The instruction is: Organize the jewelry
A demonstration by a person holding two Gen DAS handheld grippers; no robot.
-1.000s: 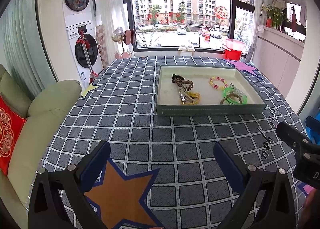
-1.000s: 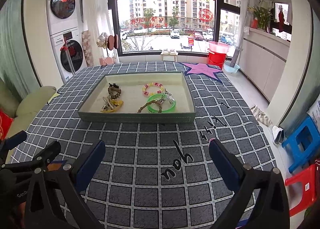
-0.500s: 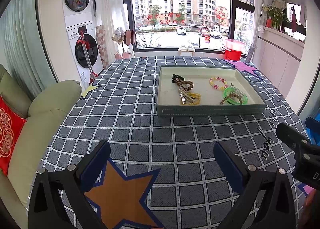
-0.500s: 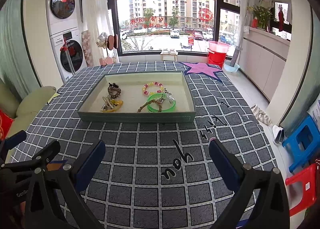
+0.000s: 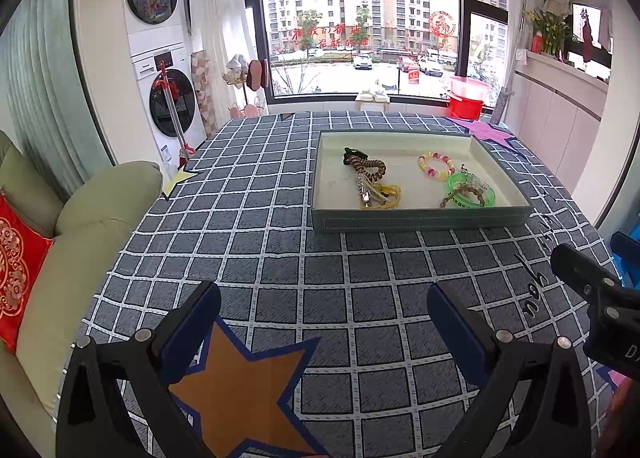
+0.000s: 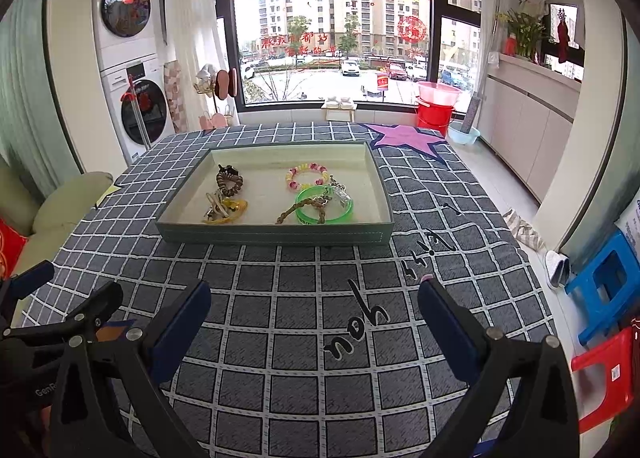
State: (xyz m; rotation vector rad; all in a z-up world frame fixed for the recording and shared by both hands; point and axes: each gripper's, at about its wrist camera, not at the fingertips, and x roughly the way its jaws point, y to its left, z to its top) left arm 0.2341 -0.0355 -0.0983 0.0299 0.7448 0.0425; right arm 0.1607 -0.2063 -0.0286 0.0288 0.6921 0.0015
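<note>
A: Hidden or unclear?
B: Green tray (image 6: 276, 236) on grid-pattern tablecloth (image 6: 280, 298), far beyond both grippers. Inside, left: brown coiled bracelet (image 6: 229, 181) beside a yellow band (image 6: 228, 210) tangled with metal pieces, too small to identify. Right: pink-and-yellow beaded bracelet (image 6: 307, 174); green translucent bangle (image 6: 324, 209) with a brown braided cord (image 6: 304, 207) across it and a small clear charm at its rim. Print on bangle illegible. Orange star (image 5: 240, 386) partly covered by left gripper (image 5: 324, 316); purple star (image 6: 404, 138) cut by table edge.

A: Readable writing?
B: Black script "you" on cloth (image 6: 356, 332); further script nearer tray indistinct. "GenR…" cut off on left gripper body in right wrist view. Red window characters, not legible.

A: Fingers?
B: Left gripper: pads (image 5: 192, 328) spread wide, nothing between. Right gripper (image 6: 314, 310): likewise wide apart, empty, above cloth.
</note>
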